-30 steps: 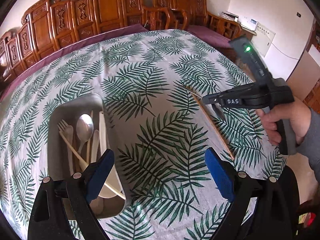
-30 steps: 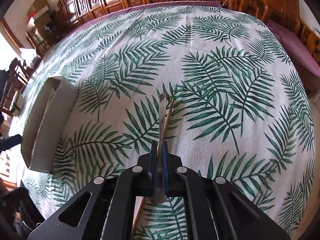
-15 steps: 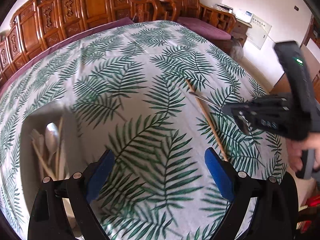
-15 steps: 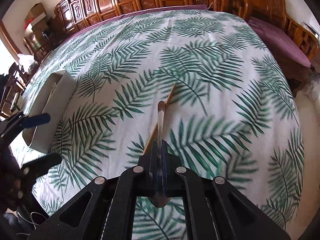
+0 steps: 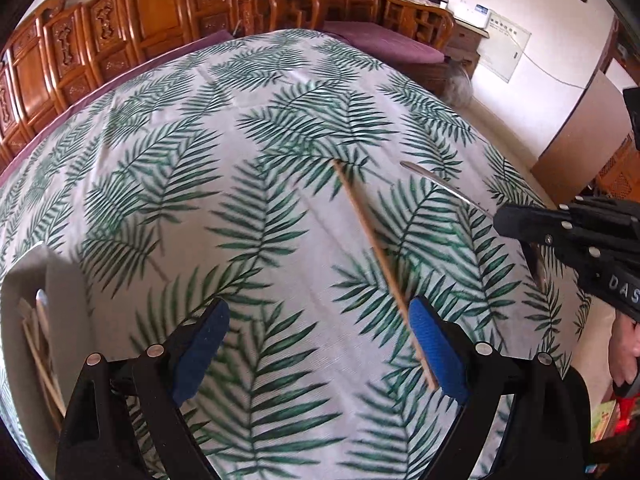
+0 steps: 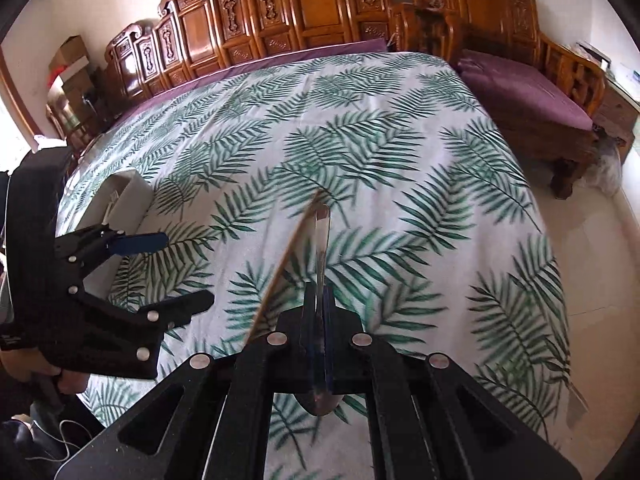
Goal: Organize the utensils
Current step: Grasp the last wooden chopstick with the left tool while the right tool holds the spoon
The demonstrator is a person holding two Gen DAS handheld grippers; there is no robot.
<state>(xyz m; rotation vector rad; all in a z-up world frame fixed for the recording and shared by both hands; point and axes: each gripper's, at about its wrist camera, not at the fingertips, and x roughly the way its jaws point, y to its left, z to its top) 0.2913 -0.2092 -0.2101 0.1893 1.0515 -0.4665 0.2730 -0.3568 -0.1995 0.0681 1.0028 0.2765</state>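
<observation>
Utensils: a metal utensil (image 6: 322, 240) with a flat handle is clamped in the right gripper (image 6: 319, 304); a single wooden chopstick (image 5: 380, 264) lies loose on the tablecloth.
Right gripper: jaws pinched tight on the metal utensil, handle end sticking forward toward frame centre; which kind of utensil it is cannot be told.
Left gripper (image 5: 316, 344): blue pads spread wide, nothing between them, hovering over the cloth at the bottom of its own view.
Chopstick: runs diagonally from centre to lower right in the left view, its near end just beside the right-hand blue pad (image 5: 434, 344).
Tray (image 5: 60, 280): white, at the far left edge, with chopsticks and a spoon inside.
Tablecloth (image 6: 380, 128): white with green palm fronds.
Background: carved wooden benches (image 6: 280, 12) across the top of the frame.
</observation>
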